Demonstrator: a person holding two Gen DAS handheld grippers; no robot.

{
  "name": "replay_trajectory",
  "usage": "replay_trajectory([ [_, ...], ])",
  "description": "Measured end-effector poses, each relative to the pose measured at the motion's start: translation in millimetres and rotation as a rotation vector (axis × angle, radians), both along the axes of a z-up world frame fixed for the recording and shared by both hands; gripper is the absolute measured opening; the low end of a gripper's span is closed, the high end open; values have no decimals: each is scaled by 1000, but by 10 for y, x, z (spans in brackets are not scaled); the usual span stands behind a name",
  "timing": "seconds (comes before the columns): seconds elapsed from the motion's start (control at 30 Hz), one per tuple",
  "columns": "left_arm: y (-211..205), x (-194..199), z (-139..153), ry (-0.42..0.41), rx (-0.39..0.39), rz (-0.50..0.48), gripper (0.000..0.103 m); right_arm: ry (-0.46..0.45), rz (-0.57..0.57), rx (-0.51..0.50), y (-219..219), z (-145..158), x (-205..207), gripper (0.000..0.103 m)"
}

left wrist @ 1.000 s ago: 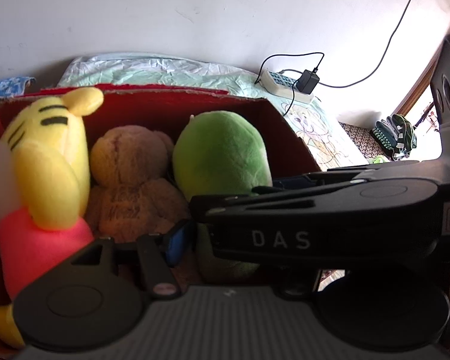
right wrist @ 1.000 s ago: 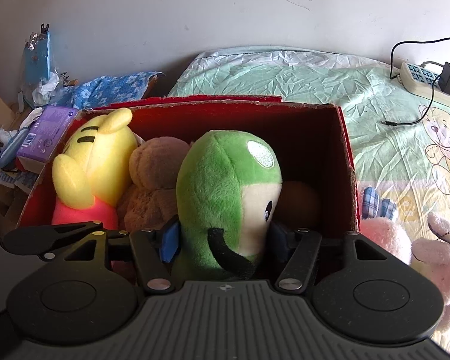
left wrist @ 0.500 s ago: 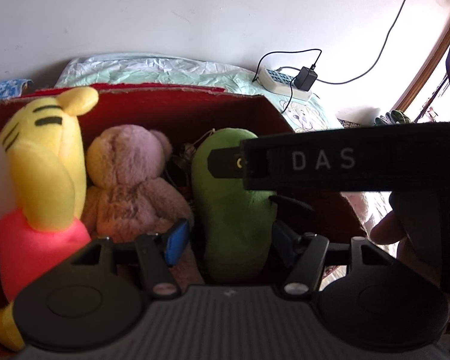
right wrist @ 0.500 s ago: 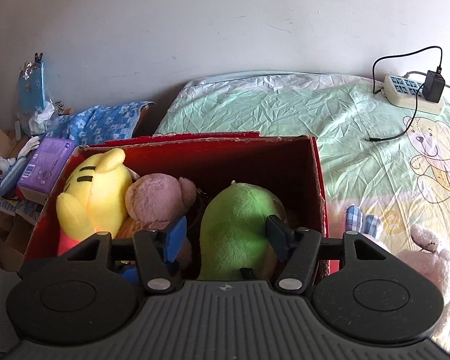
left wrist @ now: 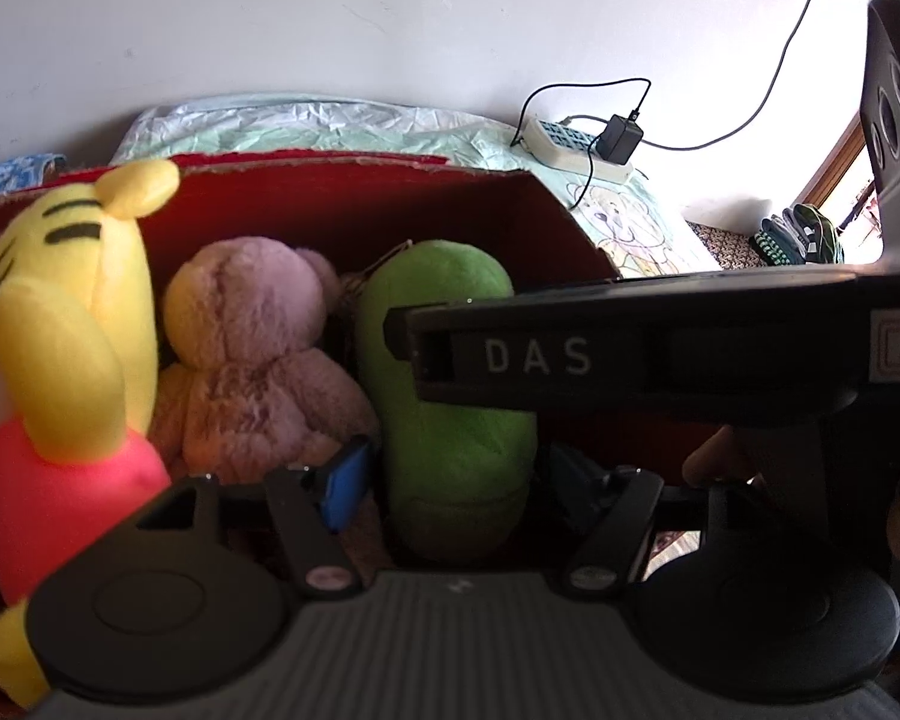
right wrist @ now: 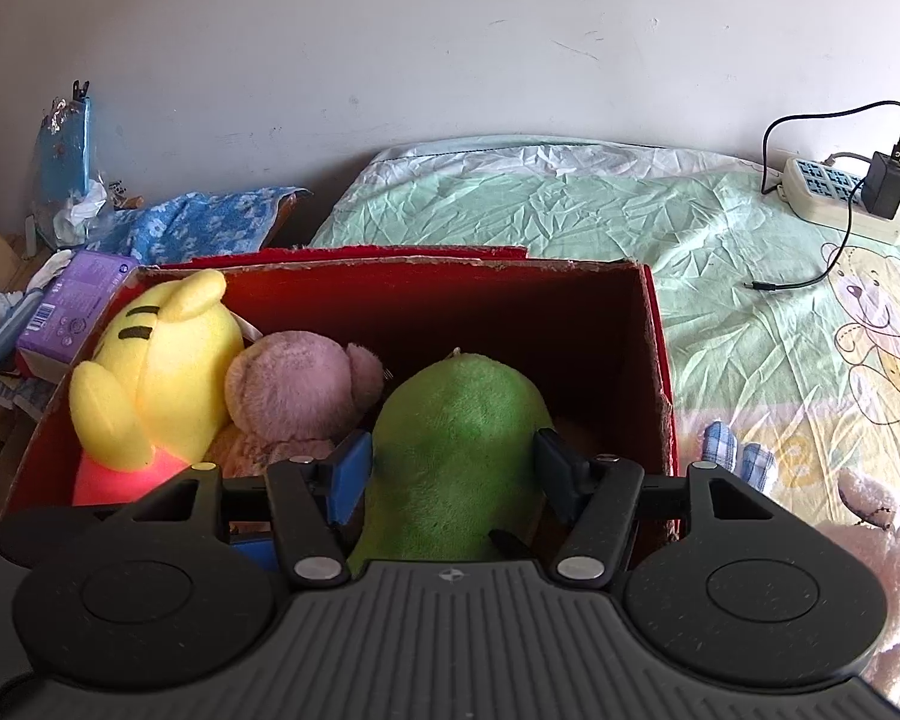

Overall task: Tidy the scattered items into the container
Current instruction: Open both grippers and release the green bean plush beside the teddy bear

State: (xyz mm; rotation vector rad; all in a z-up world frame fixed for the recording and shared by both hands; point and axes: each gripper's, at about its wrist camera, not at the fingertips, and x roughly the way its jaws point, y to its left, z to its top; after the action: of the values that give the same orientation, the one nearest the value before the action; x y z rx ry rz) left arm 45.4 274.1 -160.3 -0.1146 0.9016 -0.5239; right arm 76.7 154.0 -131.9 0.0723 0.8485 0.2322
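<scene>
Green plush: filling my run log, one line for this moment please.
green plush in red box | right hand-held gripper open astride it | pink plush outside

Box [right wrist: 654, 372] sits on the bed [right wrist: 570, 222]. Inside, three soft toys in a row: bear with a shirt [right wrist: 162, 372] at left, teddy [right wrist: 294, 390] in the middle, frog toy [right wrist: 456, 450] right of it, touching. Another soft toy [right wrist: 882, 540] lies on the bed right of the box. Power strip [right wrist: 834, 198] at far right of the bed, near the wall. Carton [right wrist: 72, 306] and towel [right wrist: 192, 222] left of the box, off the bed.
</scene>
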Motion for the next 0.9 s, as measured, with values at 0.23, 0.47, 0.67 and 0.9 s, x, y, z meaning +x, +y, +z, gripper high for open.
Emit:
replay_trajectory([
  [0.23,-52,-24,-2,-8,32,-3,74,1,-61,52,-155,65,-70,64],
  [0.47,-78,-64,50,-4,46,2,78,-27,-44,68,-204,138,-195,63],
  [0.67,-68,-163,159,-20,51,25,86,-22,-51,89,-301,148,-272,63],
  [0.9,-37,-296,264,-43,68,62,87,-23,-49,112,-350,166,-393,63],
])
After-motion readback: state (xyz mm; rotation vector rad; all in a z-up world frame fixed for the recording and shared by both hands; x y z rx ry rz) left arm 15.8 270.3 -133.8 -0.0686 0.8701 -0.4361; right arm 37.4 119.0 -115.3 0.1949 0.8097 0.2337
